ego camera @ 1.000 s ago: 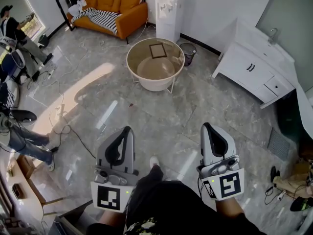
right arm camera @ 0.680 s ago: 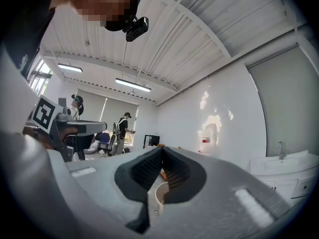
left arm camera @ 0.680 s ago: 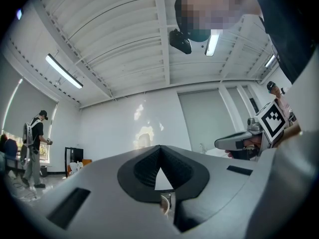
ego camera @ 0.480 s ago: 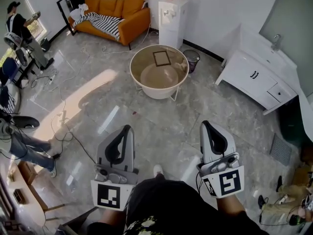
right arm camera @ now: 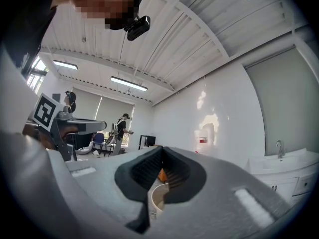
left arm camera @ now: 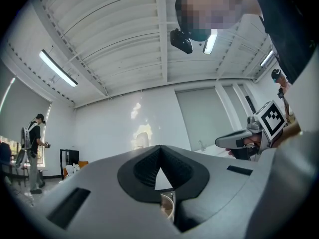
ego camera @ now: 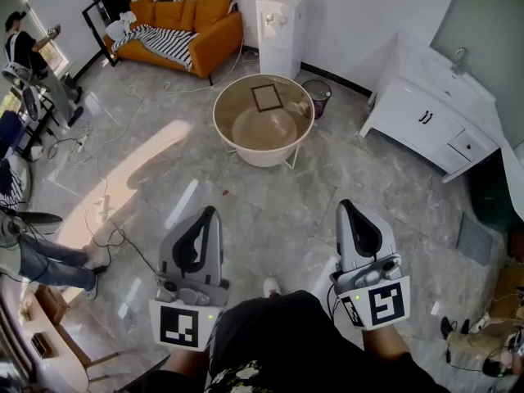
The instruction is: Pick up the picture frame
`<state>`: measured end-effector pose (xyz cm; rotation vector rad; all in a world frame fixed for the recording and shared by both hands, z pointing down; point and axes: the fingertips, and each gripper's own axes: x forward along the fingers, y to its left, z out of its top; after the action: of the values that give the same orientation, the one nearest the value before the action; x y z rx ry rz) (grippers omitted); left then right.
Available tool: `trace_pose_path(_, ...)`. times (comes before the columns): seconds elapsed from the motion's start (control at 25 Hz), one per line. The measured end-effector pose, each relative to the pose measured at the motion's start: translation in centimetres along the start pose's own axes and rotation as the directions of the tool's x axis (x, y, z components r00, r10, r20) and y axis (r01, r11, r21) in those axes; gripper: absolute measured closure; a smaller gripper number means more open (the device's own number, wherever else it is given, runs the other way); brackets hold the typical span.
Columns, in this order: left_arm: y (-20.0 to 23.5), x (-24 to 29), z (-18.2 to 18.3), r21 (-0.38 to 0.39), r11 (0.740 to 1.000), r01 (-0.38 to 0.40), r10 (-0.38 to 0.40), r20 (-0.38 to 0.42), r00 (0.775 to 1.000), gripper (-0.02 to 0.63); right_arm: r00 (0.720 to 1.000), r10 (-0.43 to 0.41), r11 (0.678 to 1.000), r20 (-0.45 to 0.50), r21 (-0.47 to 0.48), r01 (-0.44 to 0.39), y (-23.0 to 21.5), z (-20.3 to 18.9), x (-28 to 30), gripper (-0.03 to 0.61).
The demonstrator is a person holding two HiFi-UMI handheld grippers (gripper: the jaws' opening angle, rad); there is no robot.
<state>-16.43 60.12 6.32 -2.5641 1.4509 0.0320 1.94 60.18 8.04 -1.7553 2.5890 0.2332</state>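
Note:
A small dark-rimmed picture frame (ego camera: 267,97) lies flat on the far part of a round beige table (ego camera: 237,91), well ahead of me across the floor. My left gripper (ego camera: 210,213) is held low at the left, jaws shut and empty. My right gripper (ego camera: 345,208) is level with it at the right, also shut with nothing in it. Both point toward the table from a good distance. In the left gripper view (left arm camera: 159,151) only a sliver of the table's rim (left arm camera: 169,203) shows under the closed jaws. The right gripper view (right arm camera: 162,151) shows the table's rim (right arm camera: 155,195) the same way.
A white water dispenser (ego camera: 279,23) and a small bin (ego camera: 317,94) stand behind the table. An orange sofa (ego camera: 184,23) is at the back left, a white sink cabinet (ego camera: 434,113) at the right. Cables (ego camera: 102,203) trail over the marble floor at left, where people (ego camera: 29,51) stand.
The table and frame have drifted slightly in the head view as I walk toward them. Both grippers have stayed shut and keep their pose in front of me.

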Motion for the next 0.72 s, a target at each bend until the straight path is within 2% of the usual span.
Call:
trace_pose_path(0.44,-0.3,0.3,-1.9,-0.023,0.999,0.025,-0.025,-0.026,0.999,0.611,0.998,-0.013,1.000,-0.057,0.024,0.015,0.3,-2.5,-0.2,0.583)
trace_pose_path(0.72,0.5,1.4,-2.1,-0.031,1.000,-0.001,0.000,-0.019,1.000,0.612,0.998,-0.004,1.000,-0.058,0.012,0.005,-0.5,-2.5,0.8,0.582)
